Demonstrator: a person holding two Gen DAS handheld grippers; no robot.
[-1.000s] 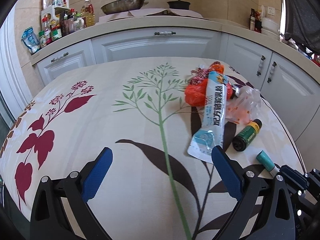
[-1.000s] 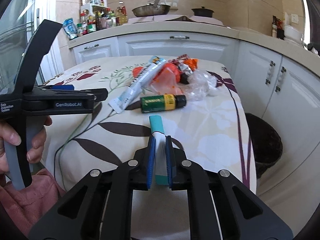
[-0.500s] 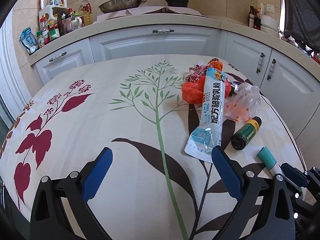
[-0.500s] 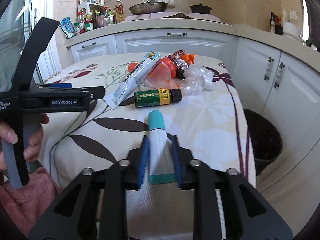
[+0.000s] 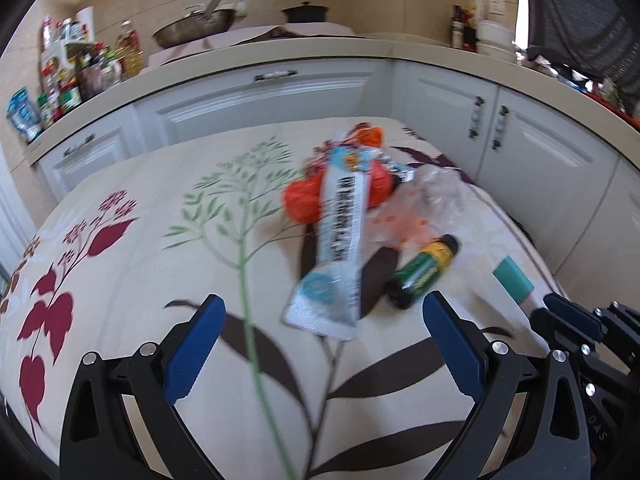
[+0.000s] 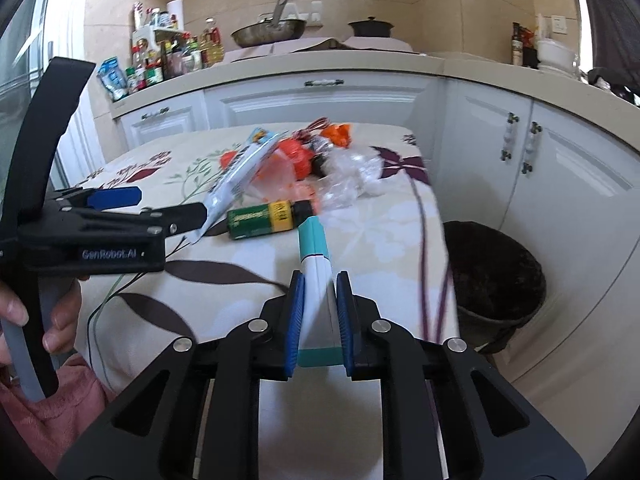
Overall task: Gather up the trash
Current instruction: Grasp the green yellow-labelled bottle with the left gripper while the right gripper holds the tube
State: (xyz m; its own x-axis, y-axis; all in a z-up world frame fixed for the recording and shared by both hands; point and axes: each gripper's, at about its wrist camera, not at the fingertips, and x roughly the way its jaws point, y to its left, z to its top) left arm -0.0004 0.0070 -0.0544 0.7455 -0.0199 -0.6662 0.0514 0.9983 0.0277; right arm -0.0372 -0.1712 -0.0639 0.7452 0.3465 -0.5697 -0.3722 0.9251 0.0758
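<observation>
A white tube (image 6: 314, 248) with teal cap and teal crimped end sits between my right gripper's (image 6: 320, 278) blue pads, which are closing and press on its wide end. Its cap (image 5: 512, 280) shows at the right of the left wrist view. My left gripper (image 5: 324, 320) is open just above the tablecloth, with the near end of a long white-and-blue pouch (image 5: 340, 240) ahead between its fingers. Beside the pouch lie a green bottle (image 5: 420, 276), an orange bag (image 5: 304, 196) and a crumpled clear bag (image 5: 432, 192). The right wrist view shows the left gripper (image 6: 168, 205) at left.
A dark round bin (image 6: 492, 276) stands on the floor right of the table (image 6: 384, 248), against white cabinets (image 6: 560, 168). The counter (image 6: 320, 64) behind carries bottles, a pan and a pot. A hand (image 6: 60, 320) and a pink sleeve are at lower left.
Both grippers have moved toward the trash pile, which now looks nearer; the tube went along with the right gripper. The right jaws loosened around the tube, then narrowed on it again.
</observation>
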